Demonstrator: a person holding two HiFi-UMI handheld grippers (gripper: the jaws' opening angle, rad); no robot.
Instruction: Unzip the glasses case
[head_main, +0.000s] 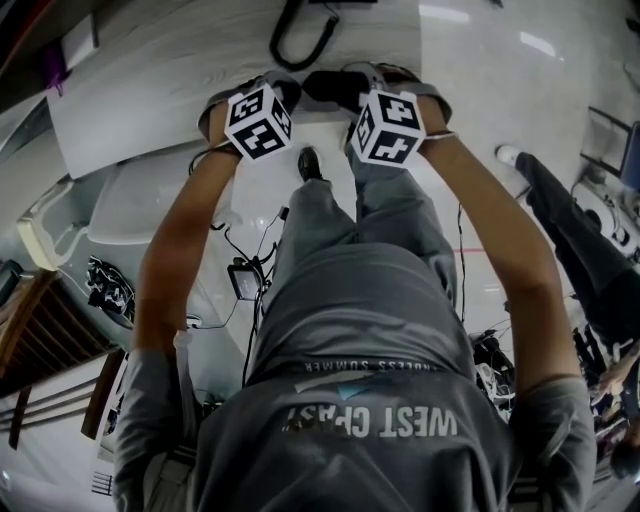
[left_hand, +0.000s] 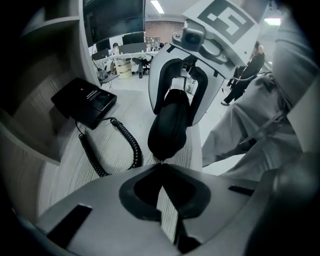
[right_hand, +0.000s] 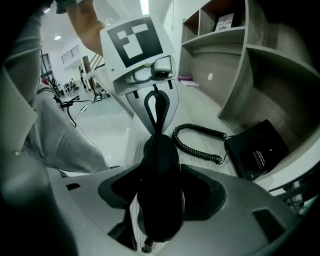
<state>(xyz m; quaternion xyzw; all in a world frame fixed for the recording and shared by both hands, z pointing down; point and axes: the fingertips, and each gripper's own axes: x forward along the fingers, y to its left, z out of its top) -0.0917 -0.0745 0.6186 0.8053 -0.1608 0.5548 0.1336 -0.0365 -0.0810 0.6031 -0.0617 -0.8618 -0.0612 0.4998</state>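
The black glasses case (right_hand: 159, 195) sits lengthwise between the jaws of my right gripper (right_hand: 159, 172), which is shut on its sides. In the left gripper view the case (left_hand: 167, 127) hangs from the right gripper (left_hand: 176, 95) with its narrow end pointing toward the camera. My left gripper (left_hand: 161, 167) is shut, its tips pinching the small zipper pull (left_hand: 162, 162) at that end. In the head view both marker cubes stand side by side above the desk edge, with the left gripper (head_main: 278, 97) and the right gripper (head_main: 362, 88) meeting at the dark case (head_main: 325, 85).
A black box (left_hand: 84, 101) with a coiled cord (left_hand: 127, 142) lies on the striped desk (left_hand: 65, 165), also seen in the right gripper view as the box (right_hand: 256, 149). Shelves (right_hand: 225, 37) rise behind the desk. Another person (head_main: 570, 225) stands at the right.
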